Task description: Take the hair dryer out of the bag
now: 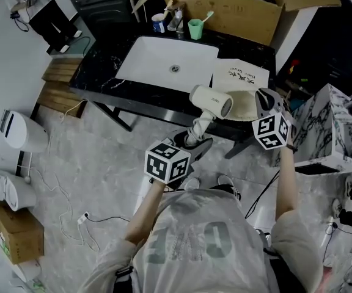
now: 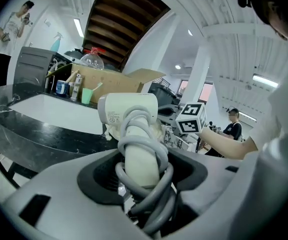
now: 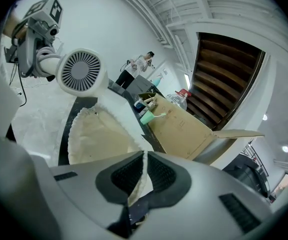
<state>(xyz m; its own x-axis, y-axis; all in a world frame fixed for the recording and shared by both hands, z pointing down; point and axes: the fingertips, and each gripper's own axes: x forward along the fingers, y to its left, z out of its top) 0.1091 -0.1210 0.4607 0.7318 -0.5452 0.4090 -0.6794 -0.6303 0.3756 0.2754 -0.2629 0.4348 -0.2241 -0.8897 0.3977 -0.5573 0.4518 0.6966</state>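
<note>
The white hair dryer [image 1: 211,101] hangs in the air above the counter's front edge, clear of the bag. My left gripper [image 1: 195,140] is shut on its handle, which has the grey cord wound around it [image 2: 143,156]. The cream cloth bag [image 1: 242,106] lies flat on the black counter. My right gripper [image 1: 263,101] is shut on the bag's edge [image 3: 140,181], the thin fabric pinched between the jaws. In the right gripper view the dryer's round rear grille [image 3: 81,71] faces me above the bag [image 3: 96,136], with the left gripper [image 3: 40,58] behind it.
A white sink [image 1: 167,63] is set in the black marble counter [image 1: 96,72]. At the back stand a cardboard box [image 1: 225,11], a green cup with a toothbrush [image 1: 195,28] and a white paper sheet [image 1: 240,77]. A marble-patterned box [image 1: 329,127] stands right. Cables lie on the floor.
</note>
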